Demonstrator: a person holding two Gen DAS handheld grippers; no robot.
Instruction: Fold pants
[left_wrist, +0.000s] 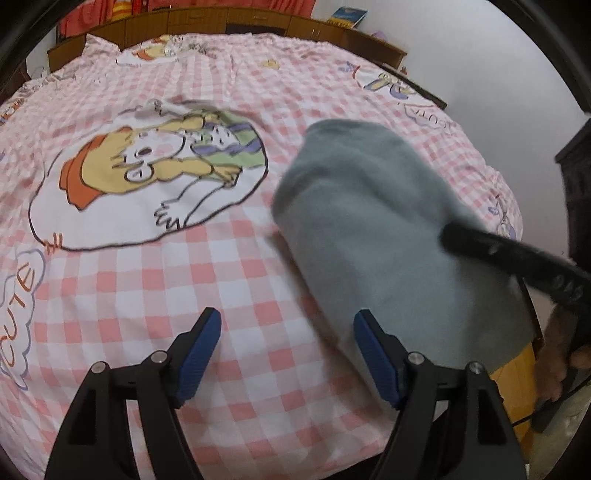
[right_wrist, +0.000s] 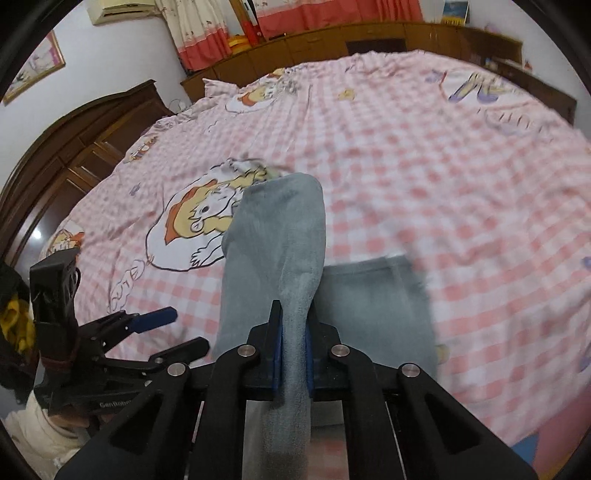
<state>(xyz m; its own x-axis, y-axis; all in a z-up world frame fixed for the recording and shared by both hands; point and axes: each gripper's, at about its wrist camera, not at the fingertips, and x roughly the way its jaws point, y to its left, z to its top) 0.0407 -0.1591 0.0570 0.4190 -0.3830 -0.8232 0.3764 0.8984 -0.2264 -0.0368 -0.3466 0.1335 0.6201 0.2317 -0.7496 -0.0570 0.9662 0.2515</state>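
The grey pants (left_wrist: 369, 229) lie on the pink checked bedspread (left_wrist: 229, 280) at the bed's near right side. My right gripper (right_wrist: 294, 354) is shut on a fold of the pants (right_wrist: 280, 243) and holds it lifted, with the leg stretching away over the bed; another layer of the pants lies flat to the right. My left gripper (left_wrist: 288, 354) is open and empty just above the bedspread, left of the pants. It also shows in the right wrist view (right_wrist: 155, 325), open, at the left.
A cartoon print (left_wrist: 147, 173) marks the bedspread left of the pants. A dark wooden headboard (right_wrist: 92, 125) and wardrobe stand at the left, low wooden cabinets (left_wrist: 258, 26) along the far side. The bed's near edge is just under my grippers.
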